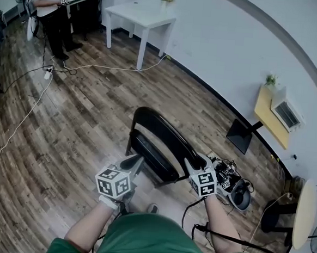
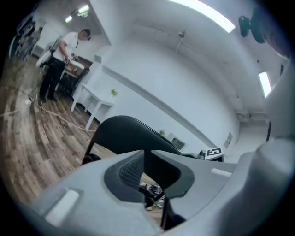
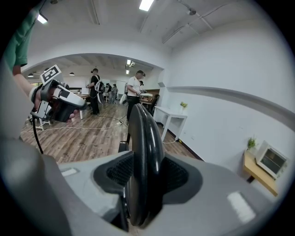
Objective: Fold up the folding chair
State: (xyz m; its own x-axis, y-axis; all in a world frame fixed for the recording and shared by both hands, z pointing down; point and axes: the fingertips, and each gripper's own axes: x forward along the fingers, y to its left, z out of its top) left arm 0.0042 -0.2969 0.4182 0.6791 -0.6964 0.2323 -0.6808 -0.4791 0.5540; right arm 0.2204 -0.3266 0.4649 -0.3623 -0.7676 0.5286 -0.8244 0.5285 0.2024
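The black folding chair (image 1: 163, 133) stands on the wood floor right in front of me, its curved backrest (image 3: 144, 133) uppermost and the seat (image 1: 153, 156) tipped up beneath it. My right gripper (image 1: 191, 163) is shut on the backrest's right edge; in the right gripper view (image 3: 145, 173) both pads press the rim. My left gripper (image 1: 134, 160) hangs by the seat's near left corner. In the left gripper view its jaws (image 2: 146, 154) stand almost together with nothing between them, and the backrest (image 2: 124, 133) rises beyond.
A white table (image 1: 140, 12) stands by the far wall, with a person (image 1: 48, 5) at a bench to its left. Cables (image 1: 70, 67) trail over the floor. By the right wall are a black floor stand (image 1: 239, 136), gear (image 1: 235, 186), a yellow shelf (image 1: 271, 113) and a round table (image 1: 304, 214).
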